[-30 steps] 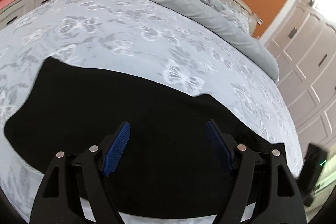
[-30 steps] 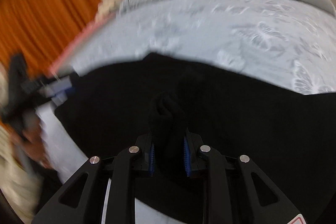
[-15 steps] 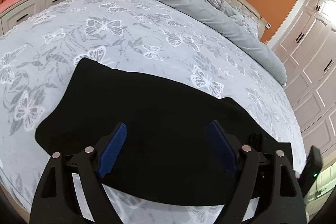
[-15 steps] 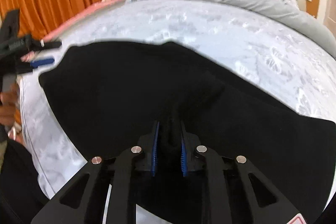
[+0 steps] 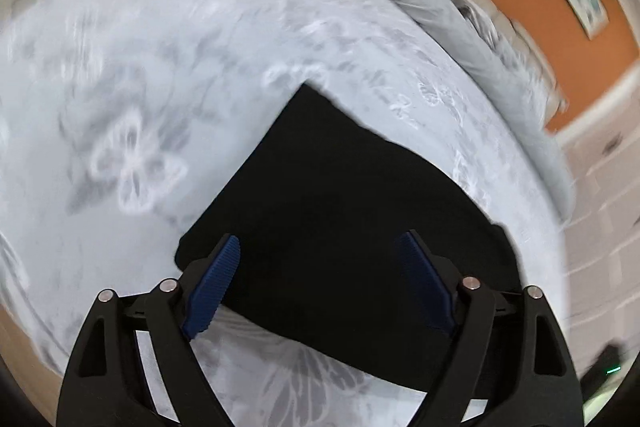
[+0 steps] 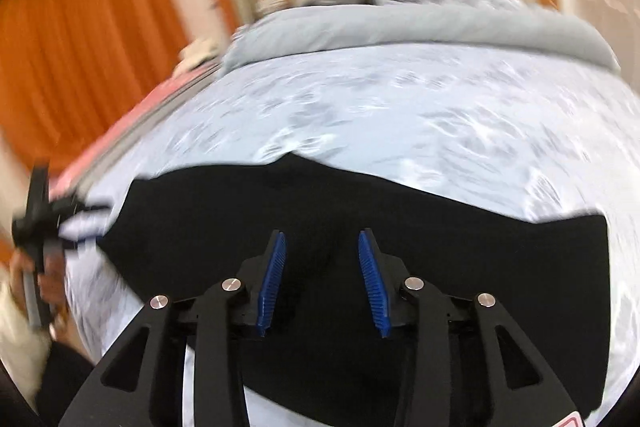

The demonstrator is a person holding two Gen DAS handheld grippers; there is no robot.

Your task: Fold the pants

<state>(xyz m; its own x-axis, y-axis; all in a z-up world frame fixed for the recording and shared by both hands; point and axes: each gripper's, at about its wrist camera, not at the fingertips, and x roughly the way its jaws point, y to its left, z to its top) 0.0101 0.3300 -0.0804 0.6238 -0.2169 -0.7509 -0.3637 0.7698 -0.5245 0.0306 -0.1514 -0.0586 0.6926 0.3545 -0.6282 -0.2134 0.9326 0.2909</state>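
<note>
The black pants (image 5: 352,219) lay flat on the bed (image 5: 132,75), on a pale cover with butterflies printed on it, and they looked like one long dark band that ran from side to side in the right wrist view. The left tongs (image 5: 320,259) were wide apart with nothing between them, and they hung over the near left end of the pants, where a corner of cloth sat close to the bed's front edge. The right tongs (image 6: 322,251) were apart too, with a gap between the blue pads (image 6: 273,279), and only flat black cloth showed under them, so they held nothing. Both pictures were smeared, so fine creases in the cloth were too hard to see. The pants looked folded the long way already, so the step in hand was likely to pick up one end and bring it over to the other end. To do that well, each pair of tongs should come down on a corner of the same short end, and pinch all the layers there, not just the top one. Then both should lift together and only a little, so the cloth does not slide or bunch up. The end should be laid down so its edges line up with the far end. A grip in the middle would likely make a lump.
</note>
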